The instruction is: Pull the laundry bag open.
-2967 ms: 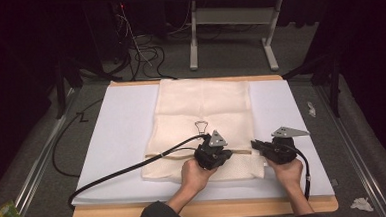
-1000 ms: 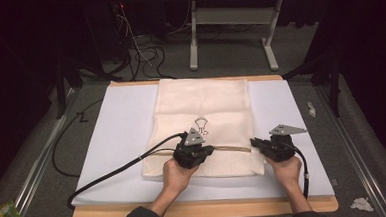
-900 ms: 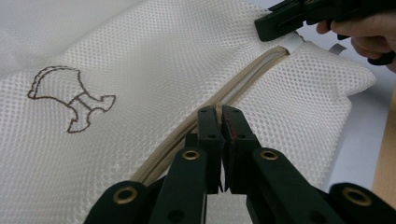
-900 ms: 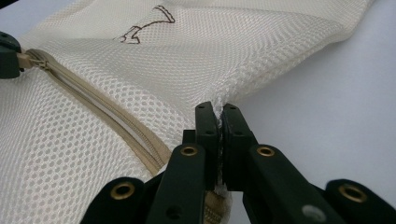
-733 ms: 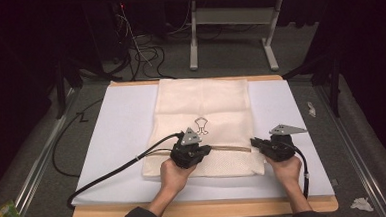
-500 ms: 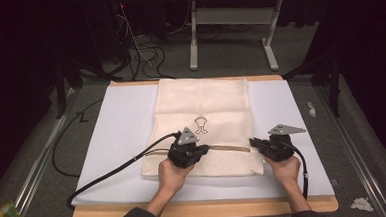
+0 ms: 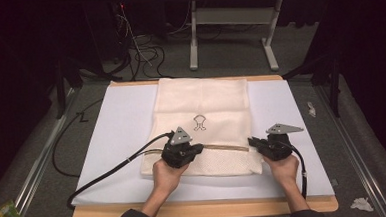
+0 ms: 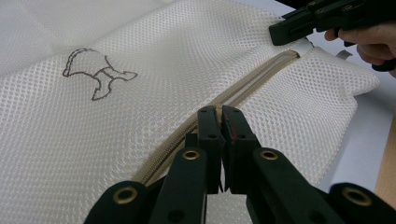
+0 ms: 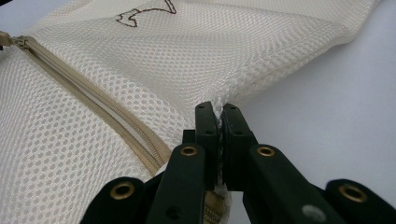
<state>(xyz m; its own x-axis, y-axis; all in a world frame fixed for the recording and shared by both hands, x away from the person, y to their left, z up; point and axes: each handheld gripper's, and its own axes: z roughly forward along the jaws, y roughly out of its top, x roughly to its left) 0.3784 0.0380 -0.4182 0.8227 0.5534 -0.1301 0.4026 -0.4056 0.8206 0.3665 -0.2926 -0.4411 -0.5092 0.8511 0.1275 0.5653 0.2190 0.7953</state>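
- Mesh laundry bag (image 7: 203, 125) lies flat on the white mat (image 7: 117, 137) at bench centre, long axis running 12 to 6 o'clock. Small outline emblem (image 7: 199, 122) sits just above the zipper line.
- Zipper (image 7: 226, 148) crosses the bag's near end from 9 to 3 o'clock. Between the two tools the tan teeth look meshed; I cannot tell from the high view how much is undone.
- Left tool (image 8: 218, 114): jaws pressed together, pinching what I take to be the zipper slider or pull at the zipper's 9 o'clock part. The pull itself is hidden between the tips.
- Right tool (image 9: 218, 111): jaws pressed together on the mesh edge seam of the bag at its 3 o'clock side, just by the zipper's end. A tuft of fabric bunches up out of the tips.
- Judgement: I am working the zipper, right tool anchoring the bag, left tool driving the slider.
- Risk 1: the pull is small and slick; a sideways tug off the zipper line could slip it out of the left tips.
- Risk 2: right grip holds only a thin fold of mesh. A hard pull may tear free, and the whole bag would slide across the mat.
- Risk 3: slack mesh beside the teeth could be drawn into the slider and jam it.
- Risk 4: the left cable (image 7: 114, 168) trails over the mat at 8 o'clock; drag there may skew my pull.
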